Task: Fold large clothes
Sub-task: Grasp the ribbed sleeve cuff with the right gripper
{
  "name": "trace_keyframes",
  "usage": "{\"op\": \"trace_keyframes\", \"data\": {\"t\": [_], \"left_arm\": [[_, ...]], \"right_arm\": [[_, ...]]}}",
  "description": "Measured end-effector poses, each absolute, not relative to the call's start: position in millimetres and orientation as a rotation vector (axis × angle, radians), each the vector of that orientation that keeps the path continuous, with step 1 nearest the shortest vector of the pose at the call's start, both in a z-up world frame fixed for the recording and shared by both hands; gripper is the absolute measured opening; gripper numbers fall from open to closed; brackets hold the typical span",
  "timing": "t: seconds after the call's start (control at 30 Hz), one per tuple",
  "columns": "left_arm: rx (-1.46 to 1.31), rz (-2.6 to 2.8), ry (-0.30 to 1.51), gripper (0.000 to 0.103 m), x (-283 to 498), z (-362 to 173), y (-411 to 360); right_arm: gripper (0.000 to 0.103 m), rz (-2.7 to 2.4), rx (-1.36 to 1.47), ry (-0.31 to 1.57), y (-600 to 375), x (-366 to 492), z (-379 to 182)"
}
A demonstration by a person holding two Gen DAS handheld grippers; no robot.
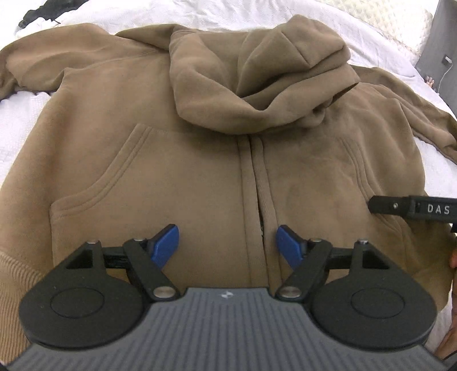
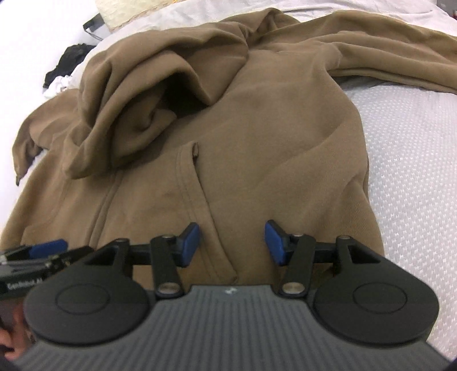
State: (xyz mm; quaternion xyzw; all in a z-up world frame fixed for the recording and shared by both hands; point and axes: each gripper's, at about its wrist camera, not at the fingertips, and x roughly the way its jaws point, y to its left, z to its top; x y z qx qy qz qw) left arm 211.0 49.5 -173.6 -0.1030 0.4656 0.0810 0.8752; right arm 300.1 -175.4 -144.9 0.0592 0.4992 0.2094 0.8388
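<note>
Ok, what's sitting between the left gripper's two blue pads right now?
In the left wrist view, the open left gripper frames the hoodie front; its zipper placket runs between the pads.

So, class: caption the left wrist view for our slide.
Open left gripper hovers over a brown zip hoodie spread on a white bed.

A bed (image 1: 22,120) fills the background, spread with a white textured coverlet (image 2: 405,159) that shows a fine woven dot pattern — evenly lit, with soft shadows. Toward its far side lie a dark crumpled cloth (image 2: 68,61) and a cream quilted pillow (image 2: 125,12). At the right edge stands a grey panel (image 1: 440,54) with a white cable (image 1: 445,71) trailing down it.
</note>
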Motion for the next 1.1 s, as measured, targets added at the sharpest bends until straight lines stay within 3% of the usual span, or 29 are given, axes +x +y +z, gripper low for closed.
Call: {"op": "trace_keyframes", "data": {"t": [0.17,0.47,0.67,0.77,1.1], "left_arm": [[-0.248,0.141,0.940,0.080,209,-144,49],[-0.191,0.100,0.686,0.080,263,-81,49],[-0.207,0.109,0.690,0.081,338,-115,58],[-0.280,0.047,0.724,0.086,361,-139,65],[-0.203,0.002,0.760,0.091,371,-168,55]], "right_arm": [[0.054,0.431,0.111,1.044,-173,298,-140],[0.054,0.420,0.291,0.994,-198,310,-118],[0.053,0.369,0.401,0.937,-225,323,-120],[0.053,0.338,0.431,0.897,-233,329,-124],[0.053,0.264,0.553,0.776,-251,346,-126]]}}
